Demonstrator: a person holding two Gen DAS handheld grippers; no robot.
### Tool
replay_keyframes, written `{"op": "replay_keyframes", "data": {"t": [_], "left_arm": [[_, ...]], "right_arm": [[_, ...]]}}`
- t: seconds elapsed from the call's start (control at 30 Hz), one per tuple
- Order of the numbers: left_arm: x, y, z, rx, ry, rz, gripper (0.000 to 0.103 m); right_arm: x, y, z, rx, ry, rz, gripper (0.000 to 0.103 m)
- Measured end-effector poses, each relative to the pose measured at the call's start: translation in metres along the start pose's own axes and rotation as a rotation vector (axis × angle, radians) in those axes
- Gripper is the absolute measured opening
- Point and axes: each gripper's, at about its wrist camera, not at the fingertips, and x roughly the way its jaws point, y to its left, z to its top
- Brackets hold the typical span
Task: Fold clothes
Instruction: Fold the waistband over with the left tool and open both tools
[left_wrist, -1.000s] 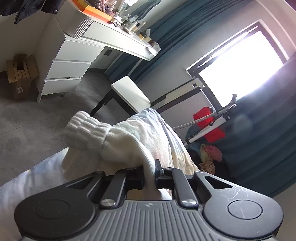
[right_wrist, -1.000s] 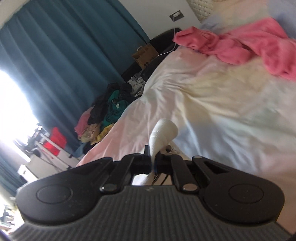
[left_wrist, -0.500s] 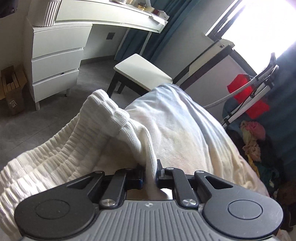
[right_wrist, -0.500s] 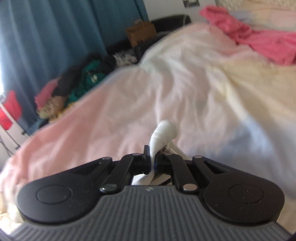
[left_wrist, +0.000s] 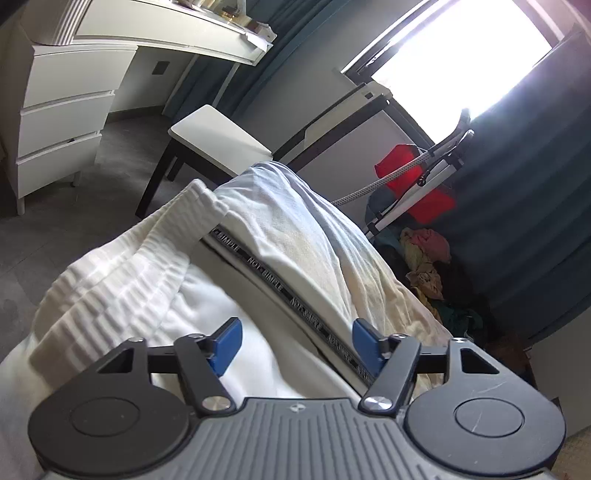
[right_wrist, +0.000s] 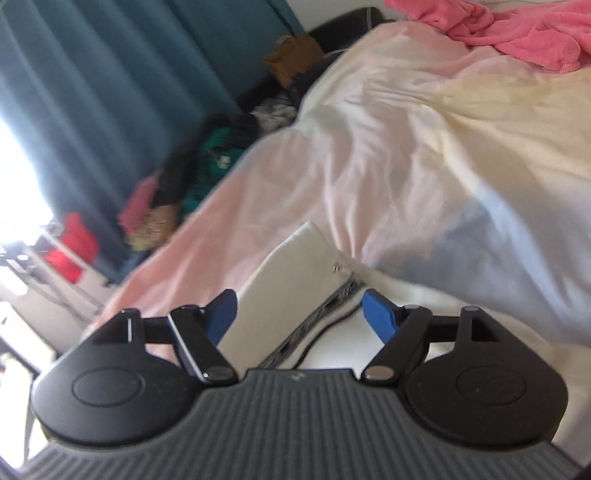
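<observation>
Now both jaws, clamped on cloth half a second ago, stand wide apart: the left hand-held gripper (left_wrist: 293, 341) and the right hand-held gripper (right_wrist: 299, 312) hold nothing, and the white garment (left_wrist: 122, 273) with its lettered black band (left_wrist: 275, 282) lies released on the bed (right_wrist: 424, 147).

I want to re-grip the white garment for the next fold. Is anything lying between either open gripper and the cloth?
Nothing visible. The left gripper is open directly over the white garment and its lettered band. The right gripper is open over the same garment's edge on the bed.
</observation>
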Motion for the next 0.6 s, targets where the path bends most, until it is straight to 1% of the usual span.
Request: {"op": "replay_keyframes", "data": {"t": [0.07, 0.13, 0.17, 0.2, 0.23, 0.27, 0.33, 0.37, 0.4, 0.47, 0.53, 0.6], "left_arm": [[-0.023, 0.008, -0.016, -0.018, -0.01, -0.023, 0.077], [-0.043, 0.023, -0.035, -0.073, -0.021, 0.009, 0.078], [-0.052, 0.031, -0.044, -0.113, -0.014, 0.016, 0.083], [-0.06, 0.04, -0.053, -0.168, 0.01, 0.012, 0.084], [-0.067, 0.049, -0.061, -0.224, 0.034, 0.007, 0.084], [-0.074, 0.056, -0.068, -0.264, 0.05, 0.003, 0.084], [-0.083, 0.063, -0.077, -0.288, 0.052, -0.001, 0.086], [-0.086, 0.066, -0.08, -0.283, 0.041, 0.003, 0.089], [-0.087, 0.069, -0.083, -0.282, 0.037, 0.005, 0.09], [-0.08, 0.08, -0.088, -0.3, 0.049, 0.0, 0.09], [-0.067, 0.094, -0.092, -0.351, 0.065, -0.023, 0.089], [-0.053, 0.101, -0.092, -0.374, 0.055, -0.046, 0.086]], "right_arm": [[-0.025, -0.013, -0.005, 0.035, 0.002, 0.012, 0.077], [-0.045, -0.028, -0.017, 0.104, 0.018, 0.015, 0.077], [-0.055, -0.037, -0.024, 0.145, 0.027, 0.019, 0.078], [-0.065, -0.045, -0.031, 0.184, 0.032, 0.021, 0.078], [-0.075, -0.051, -0.04, 0.215, 0.018, 0.013, 0.078], [-0.085, -0.055, -0.051, 0.241, -0.012, -0.013, 0.078], [-0.103, -0.058, -0.08, 0.325, -0.064, -0.086, 0.079], [-0.104, -0.057, -0.093, 0.368, -0.058, -0.099, 0.079], [-0.103, -0.055, -0.103, 0.395, -0.043, -0.098, 0.079], [-0.099, -0.046, -0.115, 0.393, -0.007, -0.076, 0.079], [-0.095, -0.041, -0.121, 0.374, 0.023, -0.069, 0.077], [-0.092, -0.042, -0.12, 0.374, 0.044, -0.068, 0.077]]}}
